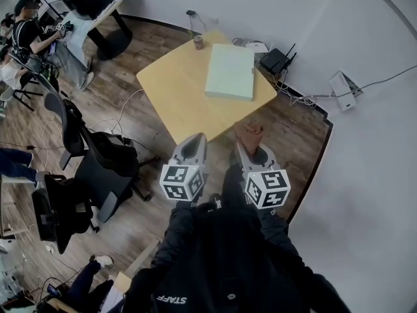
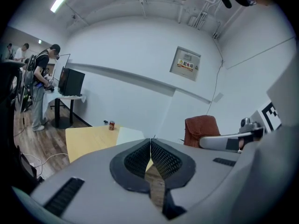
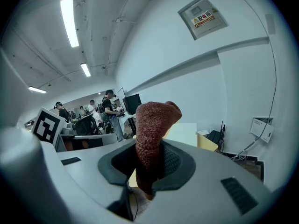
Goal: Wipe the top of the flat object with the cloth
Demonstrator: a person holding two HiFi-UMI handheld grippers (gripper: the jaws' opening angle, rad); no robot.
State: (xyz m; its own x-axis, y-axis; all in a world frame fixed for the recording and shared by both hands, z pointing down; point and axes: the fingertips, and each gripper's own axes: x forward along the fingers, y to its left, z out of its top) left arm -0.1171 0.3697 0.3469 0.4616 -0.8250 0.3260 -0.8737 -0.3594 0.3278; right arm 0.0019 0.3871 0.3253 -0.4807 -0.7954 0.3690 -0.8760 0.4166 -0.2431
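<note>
Nearest to me, a person in dark sleeves holds two grey tools side by side, each carrying one cube of black-and-white square markers. The left tool has its jaws pressed together with nothing between them. The right tool has its jaws clamped on the one rust-brown knitted cloth, which sticks up out of them in a bunched fold. From the head view the cloth hangs over the near corner of the single light wooden square counter, apart from everything that lies on it. On the far right part of that counter lies one pale green flat rectangular board, its top bare. One small red can stands upright at the counter's far edge, just beside the board's far left corner. Beyond the counter's right corner, near the white wall, sits one black router with two antennas. Higher on that wall is one white box with a yellow label.
</note>
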